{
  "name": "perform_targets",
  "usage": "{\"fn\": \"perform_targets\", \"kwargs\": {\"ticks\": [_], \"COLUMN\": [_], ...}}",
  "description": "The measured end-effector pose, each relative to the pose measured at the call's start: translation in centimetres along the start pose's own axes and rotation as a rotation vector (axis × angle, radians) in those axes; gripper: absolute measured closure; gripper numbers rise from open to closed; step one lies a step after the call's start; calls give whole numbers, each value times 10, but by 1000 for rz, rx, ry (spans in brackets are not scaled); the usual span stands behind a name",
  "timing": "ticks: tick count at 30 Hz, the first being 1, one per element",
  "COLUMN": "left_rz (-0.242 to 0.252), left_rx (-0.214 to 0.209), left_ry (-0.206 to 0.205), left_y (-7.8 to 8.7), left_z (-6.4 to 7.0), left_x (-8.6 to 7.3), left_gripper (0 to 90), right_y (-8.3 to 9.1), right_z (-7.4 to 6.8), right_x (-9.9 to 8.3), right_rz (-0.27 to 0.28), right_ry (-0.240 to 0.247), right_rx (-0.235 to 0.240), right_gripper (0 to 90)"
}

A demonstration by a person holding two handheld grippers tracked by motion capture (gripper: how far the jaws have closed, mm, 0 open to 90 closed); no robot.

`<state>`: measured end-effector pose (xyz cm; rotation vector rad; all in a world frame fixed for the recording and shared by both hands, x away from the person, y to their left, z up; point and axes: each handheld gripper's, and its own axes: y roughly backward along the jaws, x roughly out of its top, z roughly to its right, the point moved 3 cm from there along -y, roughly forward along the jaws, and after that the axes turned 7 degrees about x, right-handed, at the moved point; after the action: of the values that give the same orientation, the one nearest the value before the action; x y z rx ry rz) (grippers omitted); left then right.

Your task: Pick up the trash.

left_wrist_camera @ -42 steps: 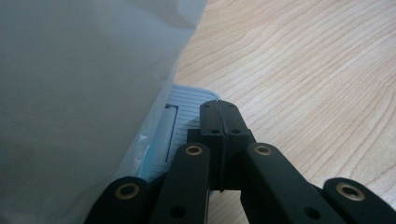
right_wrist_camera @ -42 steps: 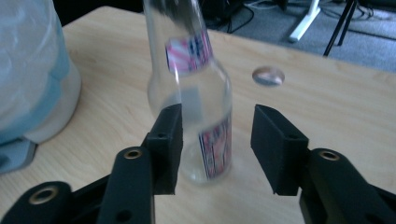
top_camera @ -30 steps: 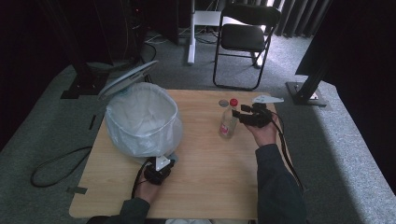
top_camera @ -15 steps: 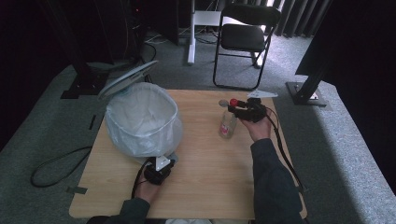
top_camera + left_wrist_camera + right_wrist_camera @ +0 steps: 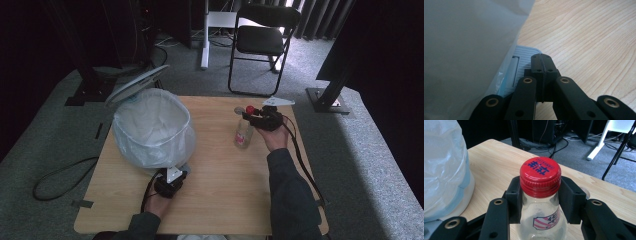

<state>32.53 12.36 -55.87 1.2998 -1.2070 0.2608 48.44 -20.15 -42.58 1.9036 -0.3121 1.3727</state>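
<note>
Right claw point(image 5: 540, 195) pinching bottle point(image 5: 541, 220) neck, red cap point(image 5: 540, 176) blue print unreadable, left claw point(image 5: 541, 65) pressed together

Dim room in high view, dark at left and right edges; daylight patch on floor beyond folding chair point(image 5: 265, 40). Wooden table point(image 5: 220, 200) evenly lit, soft faint shadows. Overall softness, low detail. In left gripper view, liner bag point(image 5: 469, 50) blurred, wood grain sharp. In right gripper view, red cap point(image 5: 540, 175) crisp, background slightly soft, mild sheen on glass.
</note>
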Motion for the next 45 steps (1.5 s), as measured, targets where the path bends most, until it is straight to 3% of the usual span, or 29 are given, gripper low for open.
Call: {"fn": "perform_targets", "kwargs": {"ticks": [6,24,33,45], "left_rz": [0,0,0,0], "left_rx": [0,0,0,0], "left_ry": [0,0,1,3], "left_y": [0,0,0,0], "left_z": [0,0,0,0], "left_x": [0,0,0,0], "left_gripper": [900,900,900,900], "right_y": [1,8,21,32], "right_z": [0,-4,-12,-23], "right_x": [0,5,27,61], "right_rz": [4,-22,26,44], "right_ry": [2,36,52,101], "right_rx": [6,-44,-27,-22], "right_gripper": [573,586,590,602]}}
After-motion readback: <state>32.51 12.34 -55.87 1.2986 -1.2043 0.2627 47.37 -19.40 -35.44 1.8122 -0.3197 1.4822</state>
